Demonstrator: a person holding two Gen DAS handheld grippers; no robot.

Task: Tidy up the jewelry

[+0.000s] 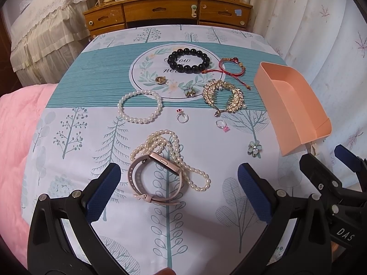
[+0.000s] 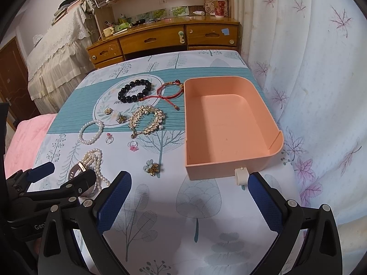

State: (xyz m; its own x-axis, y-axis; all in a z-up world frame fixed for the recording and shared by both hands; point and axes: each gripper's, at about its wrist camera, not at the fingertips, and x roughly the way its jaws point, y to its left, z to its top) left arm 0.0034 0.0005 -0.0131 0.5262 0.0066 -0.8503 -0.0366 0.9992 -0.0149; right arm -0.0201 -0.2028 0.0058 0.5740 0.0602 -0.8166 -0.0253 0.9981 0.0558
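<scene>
Jewelry lies spread on a tree-print cloth [image 1: 68,178]. A pink watch [image 1: 153,178] rests on a pearl necklace [image 1: 169,151] just ahead of my open left gripper [image 1: 179,192]. Further off lie a pearl bracelet [image 1: 140,106], two rings [image 1: 182,116] [image 1: 222,125], a gold leaf brooch [image 1: 223,97], a black bead bracelet [image 1: 189,60], a red cord bracelet [image 1: 231,67] and flower pieces [image 1: 254,149]. A peach box [image 2: 229,123] stands empty at the right. My right gripper [image 2: 190,201] is open near the box's front wall, holding nothing.
A wooden desk with drawers [image 2: 165,39] and cluttered top stands beyond the table. White curtains with leaf print [image 2: 309,68] hang along the right. A pink quilt [image 1: 13,142] lies left of the table. Lace-covered furniture [image 2: 59,55] stands at the far left.
</scene>
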